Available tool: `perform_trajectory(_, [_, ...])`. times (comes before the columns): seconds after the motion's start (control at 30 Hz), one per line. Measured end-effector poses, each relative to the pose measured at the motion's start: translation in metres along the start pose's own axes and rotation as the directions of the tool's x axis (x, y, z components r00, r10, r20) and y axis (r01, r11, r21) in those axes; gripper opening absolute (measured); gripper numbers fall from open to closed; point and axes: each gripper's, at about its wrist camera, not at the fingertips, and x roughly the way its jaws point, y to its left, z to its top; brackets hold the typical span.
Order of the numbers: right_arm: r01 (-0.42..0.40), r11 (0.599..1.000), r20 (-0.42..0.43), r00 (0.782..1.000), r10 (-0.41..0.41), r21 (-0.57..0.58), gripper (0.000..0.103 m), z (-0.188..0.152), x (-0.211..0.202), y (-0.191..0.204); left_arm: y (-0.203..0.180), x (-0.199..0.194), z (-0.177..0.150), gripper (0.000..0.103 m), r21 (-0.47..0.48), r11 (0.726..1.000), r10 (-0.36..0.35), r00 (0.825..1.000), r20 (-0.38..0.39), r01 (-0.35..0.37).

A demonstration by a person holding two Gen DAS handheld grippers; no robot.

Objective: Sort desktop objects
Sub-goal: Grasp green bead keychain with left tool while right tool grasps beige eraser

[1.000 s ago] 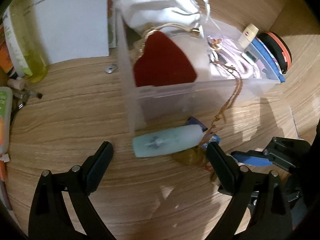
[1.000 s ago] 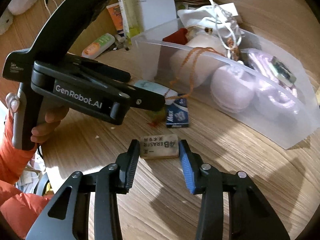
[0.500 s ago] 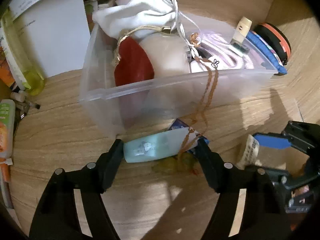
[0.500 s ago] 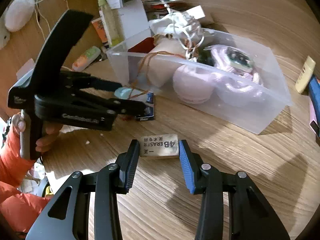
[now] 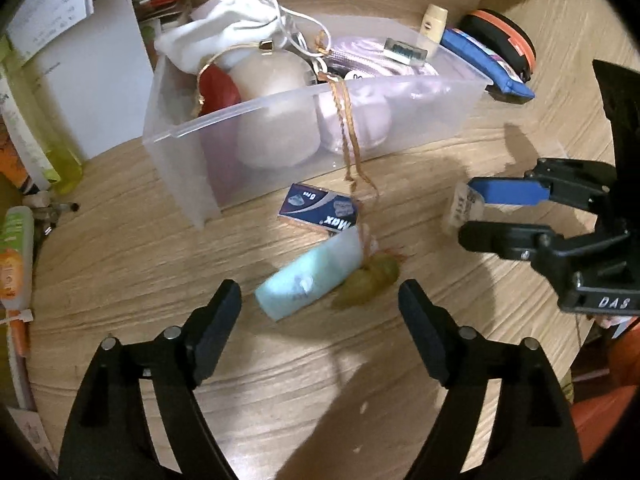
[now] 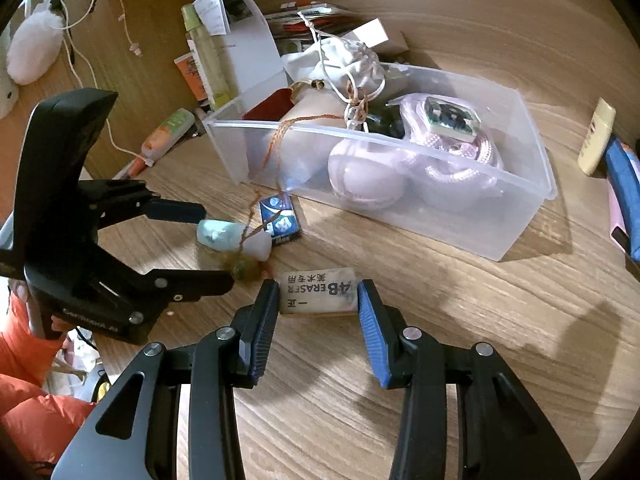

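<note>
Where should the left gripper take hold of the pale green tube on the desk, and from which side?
Grip the pale green tube across its round middle, coming from above. It lies flat and slanted, so turn the open left gripper to match. Avoid the cap end: a brown cord lies there.

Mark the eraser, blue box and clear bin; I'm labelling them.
eraser (image 6: 318, 291), right wrist view, printed top face.
blue box (image 5: 319, 208), left wrist view, its lid.
clear bin (image 5: 280, 120), left wrist view, front wall.
</note>
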Motion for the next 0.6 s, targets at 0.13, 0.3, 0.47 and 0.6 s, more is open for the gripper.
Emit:
perform_trajectory(0.13, [0.005,1.0,-0.004,1.0,-0.005,0.004,0.037,-0.001,0.0,-0.002,0.004,-0.005,-0.012,0.083,-0.009,1.0,-0.027,1.0,-0.014,0.026])
perform_trajectory(0.3, [0.011,1.0,0.007,1.0,-0.011,0.007,0.037,-0.003,-0.006,-0.003,-0.004,-0.009,-0.015,0.083,-0.011,0.996,-0.092,0.996,-0.014,0.092])
perform_trajectory(0.47, [0.014,1.0,0.021,1.0,-0.014,0.003,0.037,-0.001,-0.011,-0.001,-0.017,0.0,-0.008,0.06,0.016,0.996,-0.082,0.996,-0.037,0.083])
perform_trajectory(0.6, [0.014,1.0,-0.003,1.0,-0.014,-0.023,0.037,-0.004,-0.01,0.006,-0.019,0.007,0.001,0.06,0.013,0.999,-0.045,0.998,-0.034,0.045])
